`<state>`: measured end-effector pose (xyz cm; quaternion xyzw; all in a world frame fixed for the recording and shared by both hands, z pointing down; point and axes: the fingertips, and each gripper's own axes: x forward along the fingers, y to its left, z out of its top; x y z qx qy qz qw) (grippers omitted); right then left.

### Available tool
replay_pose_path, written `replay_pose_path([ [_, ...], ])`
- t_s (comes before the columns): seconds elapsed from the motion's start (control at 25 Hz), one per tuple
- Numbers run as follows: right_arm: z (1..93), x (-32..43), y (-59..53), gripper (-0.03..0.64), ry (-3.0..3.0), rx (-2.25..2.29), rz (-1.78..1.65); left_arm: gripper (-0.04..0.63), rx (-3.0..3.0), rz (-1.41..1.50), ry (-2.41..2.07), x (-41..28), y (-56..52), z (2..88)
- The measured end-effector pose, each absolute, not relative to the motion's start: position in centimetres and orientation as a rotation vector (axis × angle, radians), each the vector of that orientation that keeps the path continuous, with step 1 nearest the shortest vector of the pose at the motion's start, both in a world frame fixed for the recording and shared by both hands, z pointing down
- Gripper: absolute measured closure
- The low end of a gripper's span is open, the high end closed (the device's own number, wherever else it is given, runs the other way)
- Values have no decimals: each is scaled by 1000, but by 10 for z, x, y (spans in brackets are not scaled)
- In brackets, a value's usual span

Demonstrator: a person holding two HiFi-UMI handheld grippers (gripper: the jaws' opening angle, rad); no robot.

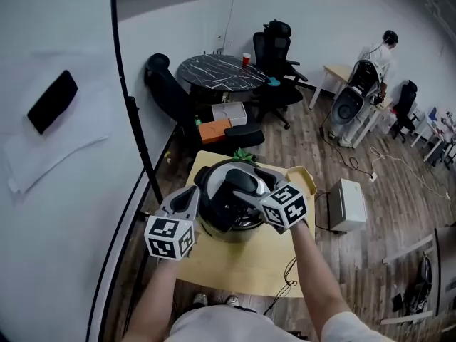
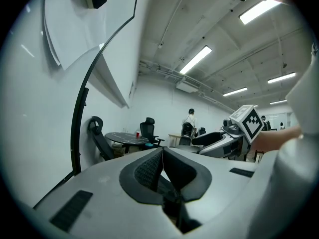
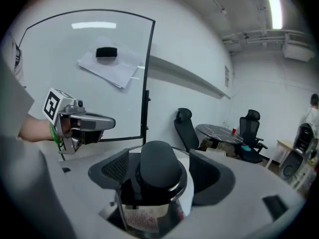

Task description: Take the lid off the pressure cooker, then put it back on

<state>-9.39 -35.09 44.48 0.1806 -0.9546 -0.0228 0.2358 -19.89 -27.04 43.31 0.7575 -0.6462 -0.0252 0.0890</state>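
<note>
- The pressure cooker (image 1: 235,223) stands in the middle of the counter (image 1: 235,266), with its lid (image 1: 214,171) apparently seated on top and a black knob (image 3: 158,169) at the lid's centre
- The knob points straight up, so its long axis is vertical; the round lid lies level and has no clear long axis of its own
- The right gripper (image 1: 242,185) is over the lid from the near right, with its jaws spread either side of the knob and a gap showing at each, so it is not yet pinching
- The left gripper (image 1: 192,192) sits just left of the cooker's wall, its jaws pressed together on nothing
- The step in hand, as I judge it, is taking hold of the knob: centre the jaws on its waist, close squarely, then lift straight up so the rim clears evenly; the left gripper could steady the cooker
</note>
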Motion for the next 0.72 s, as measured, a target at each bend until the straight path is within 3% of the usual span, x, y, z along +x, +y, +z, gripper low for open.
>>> replay_pose_path([
  [0.2, 461, -117, -352, 245, -2520, 342, -58, 581, 2193, -80, -1974, -210, -262, 432],
  [0.56, 473, -129, -359, 338, -2466, 321, -38, 581, 2156, -74, -2009, -218, -246, 434],
  [0.72, 471, -129, -359, 341, -2474, 333, -45, 581, 2140, -72, -2012, -222, -241, 437],
])
